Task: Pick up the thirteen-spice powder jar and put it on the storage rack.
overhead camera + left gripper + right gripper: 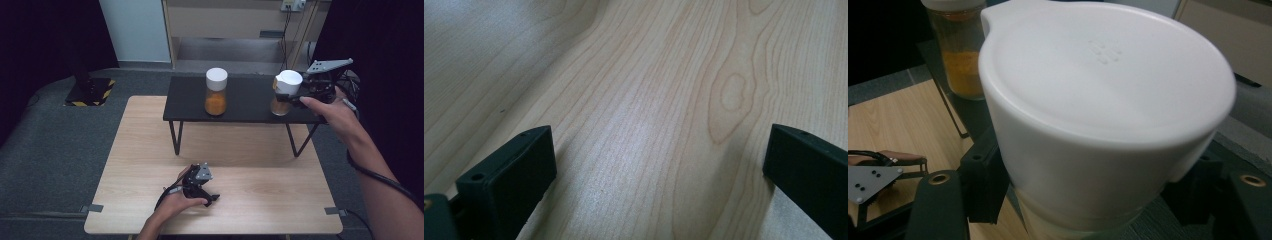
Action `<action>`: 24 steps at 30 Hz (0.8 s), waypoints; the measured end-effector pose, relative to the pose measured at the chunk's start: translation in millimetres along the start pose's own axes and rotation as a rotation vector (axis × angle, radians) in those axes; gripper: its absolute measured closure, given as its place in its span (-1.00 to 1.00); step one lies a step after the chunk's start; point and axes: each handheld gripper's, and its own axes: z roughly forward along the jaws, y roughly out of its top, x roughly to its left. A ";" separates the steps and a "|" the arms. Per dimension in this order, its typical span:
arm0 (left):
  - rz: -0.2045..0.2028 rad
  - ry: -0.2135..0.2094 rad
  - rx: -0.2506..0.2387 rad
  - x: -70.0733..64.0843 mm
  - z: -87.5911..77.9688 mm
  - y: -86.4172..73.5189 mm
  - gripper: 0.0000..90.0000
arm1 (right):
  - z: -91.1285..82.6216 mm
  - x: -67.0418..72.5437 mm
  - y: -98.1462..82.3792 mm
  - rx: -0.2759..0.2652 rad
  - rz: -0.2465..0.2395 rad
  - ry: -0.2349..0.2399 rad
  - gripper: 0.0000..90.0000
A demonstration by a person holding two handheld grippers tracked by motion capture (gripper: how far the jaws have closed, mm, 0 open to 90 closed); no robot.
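Note:
Two clear jars with white lids and orange powder are on a low black shelf (pixel 245 112). The left jar (pixel 216 92) (pixel 960 55) stands upright near the shelf's middle. Leaning towards me at the shelf's right end is the right jar (pixel 284 95), and my right gripper (pixel 296 98) (pixel 1088 190) is shut on it just under its white lid (pixel 1108 95), a jaw on each side. Whether its base rests on the shelf I cannot tell. My left gripper (pixel 212 199) (pixel 659 165) lies on the wooden table (pixel 260 200), open, with bare wood between its jaws.
The shelf stands on thin black legs (pixel 176 137) across the table's far half. Beyond it lie grey floor and a wooden cabinet (pixel 235 20). A black-and-yellow striped base (pixel 92 92) sits on the floor at far left. The left gripper's grey plate (pixel 870 181) appears low left in the right gripper view.

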 end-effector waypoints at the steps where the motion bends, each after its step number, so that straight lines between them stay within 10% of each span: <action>1: 0.000 0.000 0.001 0.0 0.0 0.1 -1.00 | 1.3 -0.9 -0.8 0.000 0.003 -0.002 -0.30; 24: -0.004 0.002 -0.002 -1.0 -0.3 -0.7 -1.00 | 11.0 -7.5 -7.0 0.022 0.002 -0.002 -0.30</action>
